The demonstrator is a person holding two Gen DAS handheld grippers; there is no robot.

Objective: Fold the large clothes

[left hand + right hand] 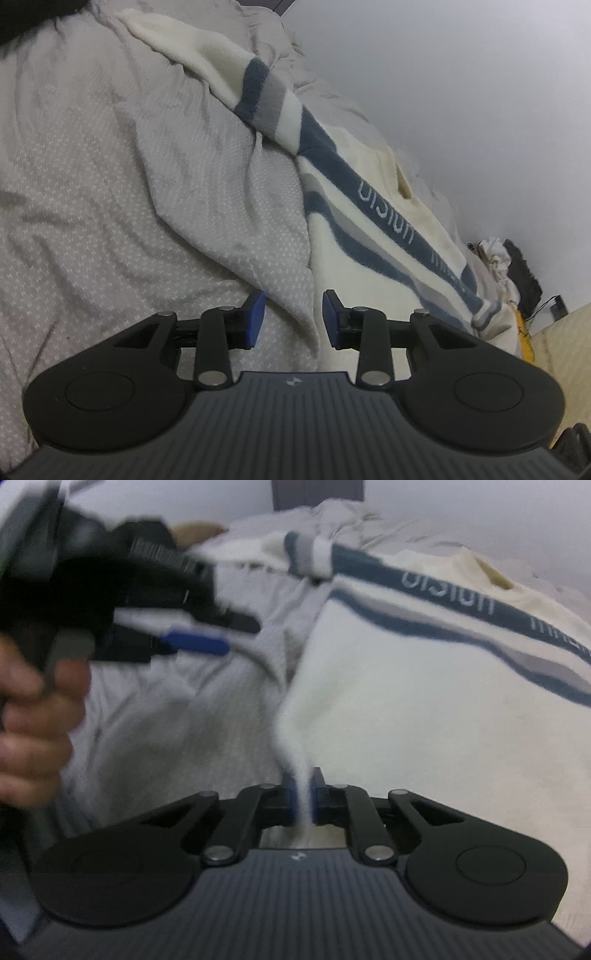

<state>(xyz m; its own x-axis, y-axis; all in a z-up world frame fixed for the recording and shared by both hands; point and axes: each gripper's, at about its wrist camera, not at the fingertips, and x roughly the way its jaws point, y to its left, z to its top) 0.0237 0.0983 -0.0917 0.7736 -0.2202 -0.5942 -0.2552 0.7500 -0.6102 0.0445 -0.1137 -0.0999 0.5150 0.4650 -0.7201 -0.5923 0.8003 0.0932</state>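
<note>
A cream fleece sweater (373, 236) with blue and grey stripes and pale lettering lies spread on a bed covered by a grey patterned sheet (110, 192). In the right wrist view the sweater (406, 720) fills the right half, and my right gripper (303, 794) is shut on a pinched-up fold of its cream near edge. My left gripper (294, 310) stands open over a ridge of grey sheet beside the sweater's edge, its blue pads (255, 317) apart from the cloth. The left gripper (242, 637) also shows blurred at upper left of the right wrist view, held in a hand (33, 720).
A pale wall (461, 92) runs along the far side of the bed. A heap of light cloth and a dark object (517, 273) sit at the bed's far end. Rumpled grey bedding (351, 517) lies beyond the sweater, below a dark panel (317, 494).
</note>
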